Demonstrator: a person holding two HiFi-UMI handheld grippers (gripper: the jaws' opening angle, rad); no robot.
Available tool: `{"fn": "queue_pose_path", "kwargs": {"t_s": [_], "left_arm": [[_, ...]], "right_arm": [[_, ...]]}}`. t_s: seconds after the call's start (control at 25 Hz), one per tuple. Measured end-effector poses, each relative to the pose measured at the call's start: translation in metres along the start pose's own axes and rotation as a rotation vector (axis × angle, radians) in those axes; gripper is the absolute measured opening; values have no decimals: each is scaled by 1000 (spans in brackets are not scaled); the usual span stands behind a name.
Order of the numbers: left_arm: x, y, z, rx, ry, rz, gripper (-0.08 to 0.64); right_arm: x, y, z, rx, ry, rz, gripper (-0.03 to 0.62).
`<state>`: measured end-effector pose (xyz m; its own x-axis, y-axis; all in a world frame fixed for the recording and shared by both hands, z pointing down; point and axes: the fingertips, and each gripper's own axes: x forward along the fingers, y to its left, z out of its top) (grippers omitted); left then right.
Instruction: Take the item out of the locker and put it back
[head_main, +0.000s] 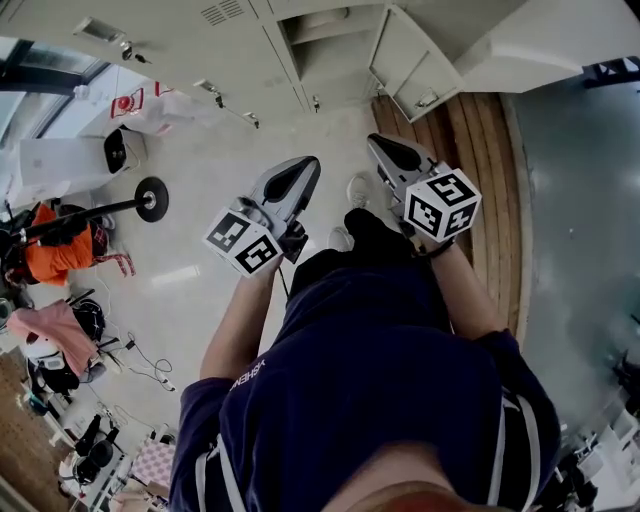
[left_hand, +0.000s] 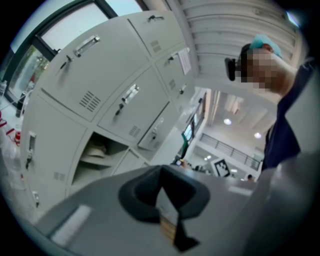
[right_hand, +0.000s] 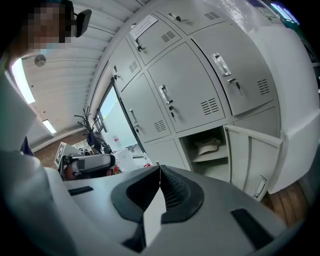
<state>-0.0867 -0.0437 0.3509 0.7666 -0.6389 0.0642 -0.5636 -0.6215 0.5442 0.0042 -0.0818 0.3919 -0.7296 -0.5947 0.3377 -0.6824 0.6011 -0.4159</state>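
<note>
The left gripper (left_hand: 161, 169) and right gripper (right_hand: 159, 167) both had their fingers clenched shut on nothing. The pale folded item (right_hand: 207, 146) lay on the shelf (right_hand: 211, 156) inside the open locker (right_hand: 214, 171), well apart from both grippers.

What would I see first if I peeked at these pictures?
Probably the left gripper and right gripper held out in front, each with a black-and-white marker cube, fingers closed on nothing. Beyond them, one locker in the grey bank stands open, a pale item lying on its shelf.
</note>
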Motion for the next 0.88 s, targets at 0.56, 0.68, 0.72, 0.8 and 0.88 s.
{"fn": "queue_pose_path", "kwargs": {"t_s": [0.56, 0.68, 0.72, 0.8, 0.88], "left_arm": [[81, 63, 16, -13, 17, 89, 3], [93, 74, 14, -20, 23, 96, 3], [96, 77, 13, -21, 25, 95, 3], [101, 81, 13, -21, 28, 91, 3], [104, 84, 12, -23, 32, 89, 3]], "right_arm": [[84, -95, 31, 70, 19, 46, 8], [104, -112, 29, 85, 26, 40, 8], [110, -117, 27, 89, 29, 36, 8], [122, -126, 23, 97, 35, 25, 8], [132, -135, 19, 112, 38, 11, 8]]}}
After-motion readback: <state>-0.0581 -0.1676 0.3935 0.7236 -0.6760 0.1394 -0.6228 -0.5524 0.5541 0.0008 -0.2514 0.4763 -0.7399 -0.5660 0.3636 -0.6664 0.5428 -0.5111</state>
